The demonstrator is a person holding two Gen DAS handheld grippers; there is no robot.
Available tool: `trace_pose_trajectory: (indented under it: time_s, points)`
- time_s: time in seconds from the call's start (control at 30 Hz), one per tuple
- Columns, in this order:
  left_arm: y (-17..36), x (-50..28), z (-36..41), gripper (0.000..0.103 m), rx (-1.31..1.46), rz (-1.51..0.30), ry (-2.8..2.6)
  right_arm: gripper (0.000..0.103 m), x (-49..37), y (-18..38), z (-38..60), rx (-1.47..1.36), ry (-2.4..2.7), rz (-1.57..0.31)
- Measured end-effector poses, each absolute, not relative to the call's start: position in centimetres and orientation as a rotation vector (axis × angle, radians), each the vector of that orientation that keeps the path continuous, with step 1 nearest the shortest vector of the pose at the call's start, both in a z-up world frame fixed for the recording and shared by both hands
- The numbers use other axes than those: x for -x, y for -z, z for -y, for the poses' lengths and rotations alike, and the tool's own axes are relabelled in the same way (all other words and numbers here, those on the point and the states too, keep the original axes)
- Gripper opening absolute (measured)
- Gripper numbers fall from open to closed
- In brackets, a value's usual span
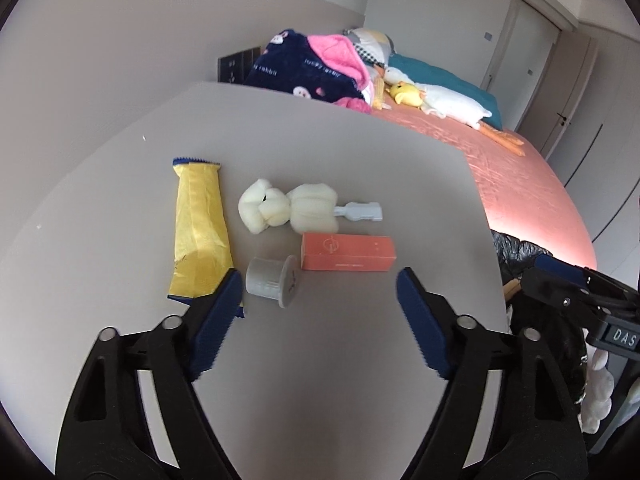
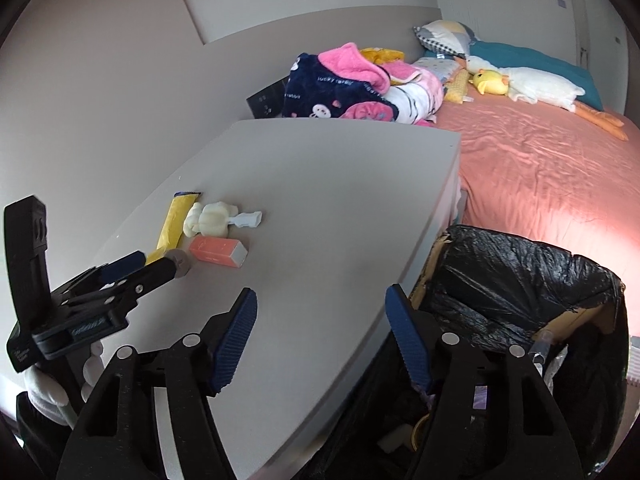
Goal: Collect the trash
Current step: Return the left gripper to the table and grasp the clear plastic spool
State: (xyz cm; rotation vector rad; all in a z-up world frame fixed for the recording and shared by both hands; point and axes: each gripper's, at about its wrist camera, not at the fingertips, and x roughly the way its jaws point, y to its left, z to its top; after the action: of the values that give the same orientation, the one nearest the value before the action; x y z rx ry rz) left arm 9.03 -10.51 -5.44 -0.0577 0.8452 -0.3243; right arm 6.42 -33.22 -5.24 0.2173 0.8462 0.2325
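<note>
Trash is laid out in a cluster on the grey table: a yellow wrapper lying flat, a cream wad of soft material with a small white plastic piece at its end, an orange carton, and a grey cap on its side just beside the wrapper. The left gripper is held over the table with its jaws parted and nothing between them, the cap lying just ahead of its left pad. The right gripper is likewise parted and empty, poised at the table's edge next to the black-lined bin. The wrapper is judged thin, light and crinkly, best pinched across its width near one end. The cap is judged stiff and likely to roll; it should be taken across its cylindrical body. The carton is judged light and crushable, so its long sides should be gripped gently. The wad should compress readily.
</note>
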Motion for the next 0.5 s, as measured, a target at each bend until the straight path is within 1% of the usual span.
trace_pose_trajectory:
  time_s: [0.07, 0.13, 0.27, 0.3, 0.37, 0.5]
  points:
    - [5.9, -9.6, 10.4, 0.066, 0.053, -0.858, 0.321, 0.068, -6.7, 5.4, 33.0, -0.214, -0.238, -0.851]
    - [6.3, -10.2, 10.4, 0.065, 0.039, -0.863, 0.311, 0.068, -7.0, 5.6, 32.8, -0.214, -0.242, -0.856]
    - [6.9, -11.0, 10.4, 0.058, 0.026, -0.879, 0.310, 0.067, -7.6, 5.7, 32.6, -0.212, -0.249, -0.864]
    - [7.1, -11.2, 10.3, 0.054, 0.025, -0.884, 0.309, 0.066, -7.7, 5.7, 32.5, -0.210, -0.251, -0.865]
    - [7.5, -11.6, 10.3, 0.048, 0.027, -0.900, 0.314, 0.066, -7.9, 5.7, 32.2, -0.206, -0.256, -0.867]
    - [7.9, -12.0, 10.0, 0.045, 0.027, -0.899, 0.306, 0.064, -8.5, 5.5, 31.2, -0.179, -0.276, -0.872]
